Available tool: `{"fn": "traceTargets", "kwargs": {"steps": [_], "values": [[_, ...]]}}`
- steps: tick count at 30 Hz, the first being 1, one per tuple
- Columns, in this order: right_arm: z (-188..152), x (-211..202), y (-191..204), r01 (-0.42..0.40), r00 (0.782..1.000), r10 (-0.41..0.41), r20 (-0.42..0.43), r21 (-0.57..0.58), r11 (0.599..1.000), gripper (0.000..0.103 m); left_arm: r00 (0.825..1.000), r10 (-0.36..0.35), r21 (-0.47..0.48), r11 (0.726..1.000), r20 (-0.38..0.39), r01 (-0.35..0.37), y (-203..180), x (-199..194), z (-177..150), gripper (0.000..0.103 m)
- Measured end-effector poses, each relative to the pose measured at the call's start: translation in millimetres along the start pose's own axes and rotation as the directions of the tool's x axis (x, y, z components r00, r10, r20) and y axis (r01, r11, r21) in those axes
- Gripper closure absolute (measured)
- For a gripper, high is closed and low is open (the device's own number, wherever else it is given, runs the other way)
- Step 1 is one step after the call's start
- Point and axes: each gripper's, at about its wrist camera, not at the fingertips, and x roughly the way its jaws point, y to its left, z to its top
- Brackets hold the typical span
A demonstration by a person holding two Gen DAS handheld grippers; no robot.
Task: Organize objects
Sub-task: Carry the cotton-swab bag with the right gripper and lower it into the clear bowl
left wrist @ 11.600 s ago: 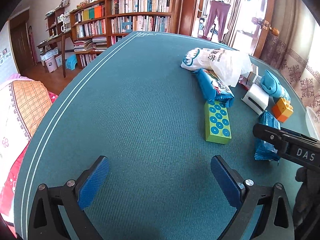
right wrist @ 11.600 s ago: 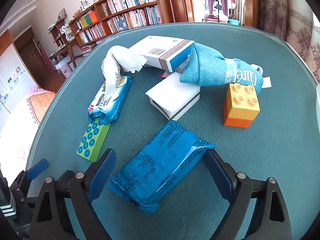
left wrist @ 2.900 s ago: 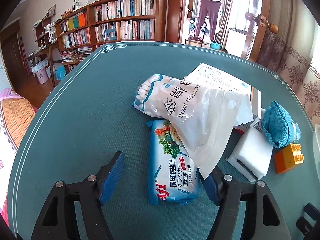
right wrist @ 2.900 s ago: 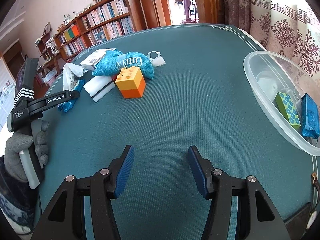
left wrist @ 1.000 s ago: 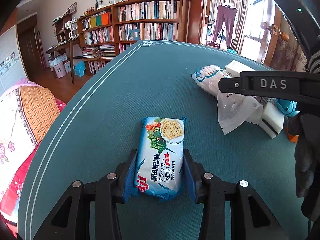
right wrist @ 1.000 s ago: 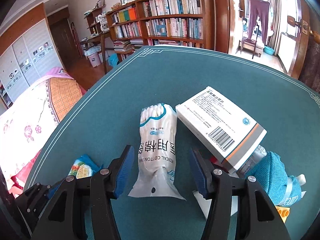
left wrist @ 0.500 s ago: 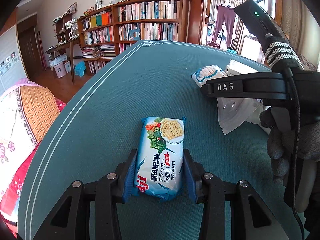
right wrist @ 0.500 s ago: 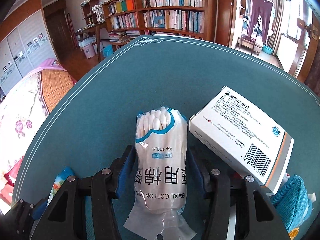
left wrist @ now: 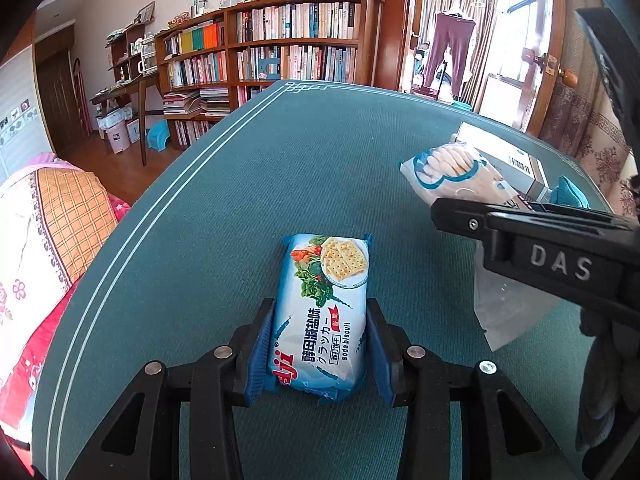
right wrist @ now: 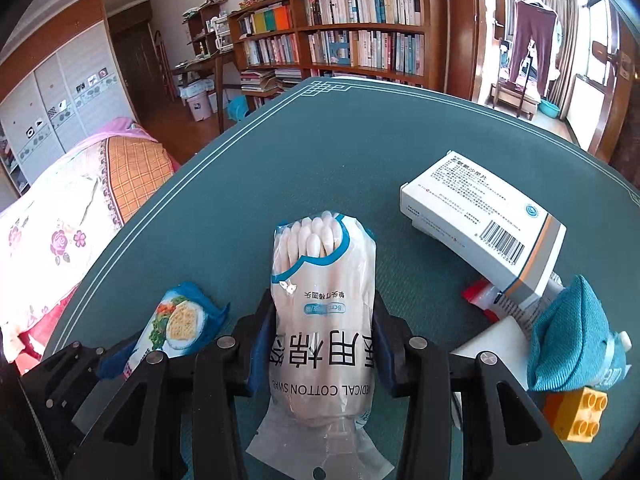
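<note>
Left gripper (left wrist: pixel 318 344): clamped on the soda biscuit packet (left wrist: pixel 324 304), the blue pads pressed against its two long sides near the lower end; the packet is held lengthwise along the fingers, so that the soft wrapper is squeezed across its narrow width and is less likely to slide out; whether it is lifted off the table (left wrist: pixel 280 168) or resting on it cannot be told.
Right gripper (right wrist: pixel 320 344): closed on the cotton swab bag (right wrist: pixel 324 312), gripped across the middle where the swabs are bunched; the loose clear flap is left hanging below the pads, judged a sensible hold since the flap alone would crumple.
Near surroundings: in the right wrist view the biscuit packet is seen just beside the swab bag, to its left, with the left gripper's frame below it; the two loads are held apart, not touching.
Further right: a white medicine box (right wrist: pixel 480 220) is propped tilted on a small heap; a teal pouch (right wrist: pixel 568 336) lies against it, with an orange toy brick (right wrist: pixel 576 412) just beside the pouch.
Task standing: two items are judged to be in hand for sorting; the box, pouch and brick are not yet dealt with; no container is seen in either view.
Far: bookshelves (left wrist: pixel 288 40) beyond the table edge.
</note>
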Motion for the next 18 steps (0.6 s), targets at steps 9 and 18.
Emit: {"fn": "traceTargets", "kwargs": {"steps": [9, 18], "values": [[-42.2, -52.3, 2.3, 0.035, 0.997, -0.036, 0.067, 0.023, 0.999, 0.058, 1.0, -0.005, -0.003, 1.0, 0.0, 0.005, 0.6, 0.2, -0.4, 0.057], [-77.0, -89.3, -2.9, 0.026, 0.994, -0.035, 0.108, 0.075, 0.997, 0.058, 0.995, -0.095, -0.022, 0.995, 0.022, 0.096, 3.0, -6.0, -1.0, 0.059]]}}
